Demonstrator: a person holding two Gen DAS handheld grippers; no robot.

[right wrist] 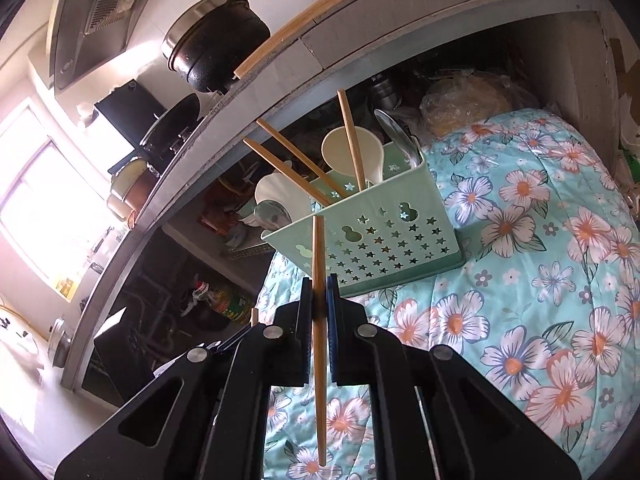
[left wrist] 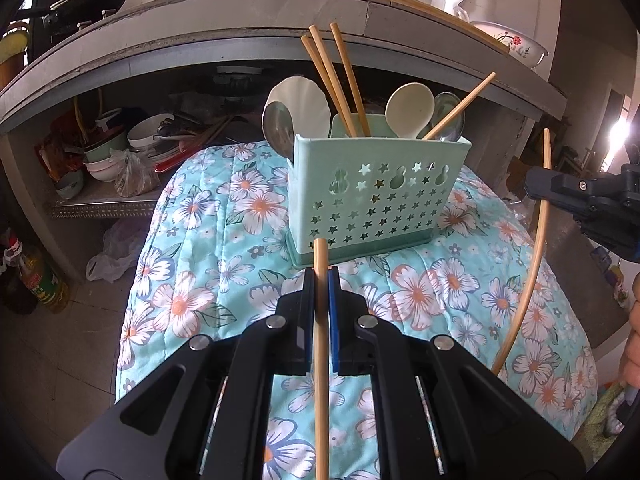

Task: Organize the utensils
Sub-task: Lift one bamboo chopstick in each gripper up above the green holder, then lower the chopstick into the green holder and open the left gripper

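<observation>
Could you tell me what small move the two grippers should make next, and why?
Probably carry each chopstick over the caddy and lower its tip in. Both the left gripper and the right gripper are clamped on one, and four chopsticks already stand inside.

The left gripper [left wrist: 321,276] is matte black plastic: 2 flat jaws, the one at 3 o'clock faced with a blue pad, carried on angular linkage arms with triangular cut-outs. 4 round silver pivot pins sit across the linkage, 2 per side. The right gripper [right wrist: 320,284] is built alike, black with a blue pad and 4 silver pins.
</observation>
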